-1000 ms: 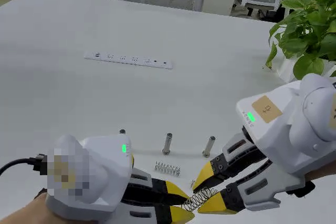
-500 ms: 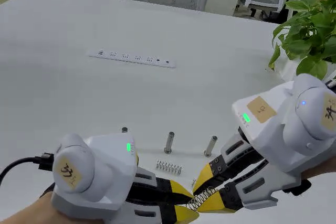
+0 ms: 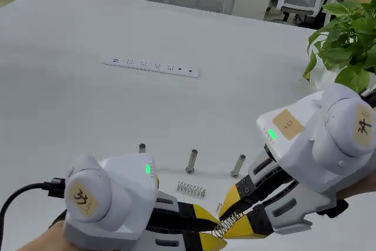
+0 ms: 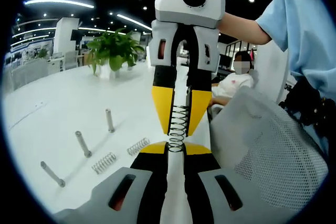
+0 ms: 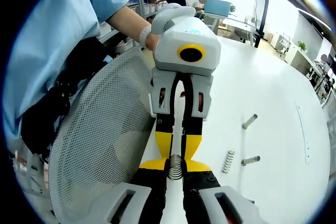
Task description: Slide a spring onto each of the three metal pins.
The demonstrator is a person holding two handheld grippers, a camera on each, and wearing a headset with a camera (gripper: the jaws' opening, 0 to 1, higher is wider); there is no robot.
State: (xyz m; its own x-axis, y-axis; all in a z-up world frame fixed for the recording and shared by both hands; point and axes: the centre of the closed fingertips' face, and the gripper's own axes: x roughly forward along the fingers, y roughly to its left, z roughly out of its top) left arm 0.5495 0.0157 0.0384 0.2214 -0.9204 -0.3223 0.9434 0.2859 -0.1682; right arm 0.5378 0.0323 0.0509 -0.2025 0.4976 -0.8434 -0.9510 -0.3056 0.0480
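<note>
Head view: the middle pin (image 3: 191, 161) and its neighbours (image 3: 238, 166) stand bare, so I judge none done yet. Nearer me than that pin, the left hand-held gripper (image 3: 215, 231) and right hand-held gripper (image 3: 228, 218) both pinch one spring (image 3: 227, 222), jaws nearly shut.

A spring (image 3: 230, 221) sits between the tips of the left tongs (image 3: 216, 231) and the right tongs (image 3: 224, 218). Just past them lies a second spring (image 3: 191, 189), then three pins (image 3: 192, 161) in a row.

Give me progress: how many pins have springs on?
Done: none. The three pins stand bare. In hand: one spring, pinched between left gripper and right gripper. Left: all three pins; two loose springs lie near them.
</note>
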